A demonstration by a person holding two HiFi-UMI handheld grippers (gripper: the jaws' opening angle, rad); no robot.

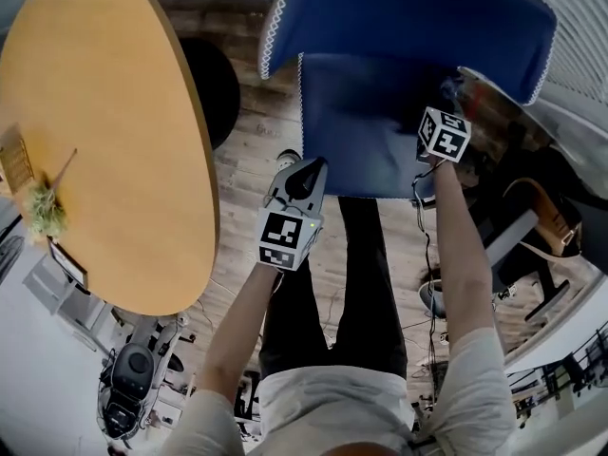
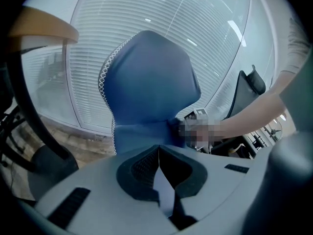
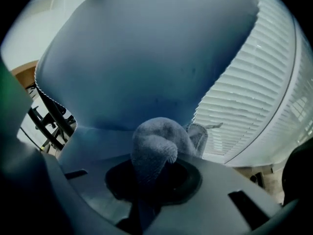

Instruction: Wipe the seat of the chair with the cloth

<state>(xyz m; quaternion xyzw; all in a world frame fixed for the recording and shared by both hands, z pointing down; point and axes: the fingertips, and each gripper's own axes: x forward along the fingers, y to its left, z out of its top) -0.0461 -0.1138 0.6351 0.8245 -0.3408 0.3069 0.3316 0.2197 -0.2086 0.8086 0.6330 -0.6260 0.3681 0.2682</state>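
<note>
While your right claw (image 3: 152, 175) grips the bunched grey cloth (image 3: 155, 146) at the right rear of the blue chair seat (image 1: 351, 131), beside the backrest (image 1: 408, 17), your left claw (image 2: 159, 155) hangs closed and empty near the seat's front edge.

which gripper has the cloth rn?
The right gripper: grey cloth bunched between its jaws, over the blue chair seat. The left gripper has jaws together, empty.

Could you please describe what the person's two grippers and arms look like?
The left gripper and right gripper have pale grey bodies, dark jaws and a white cube with black square markers each. A thin dark cable hangs by the right one. The person wears a light short-sleeved shirt.
</note>
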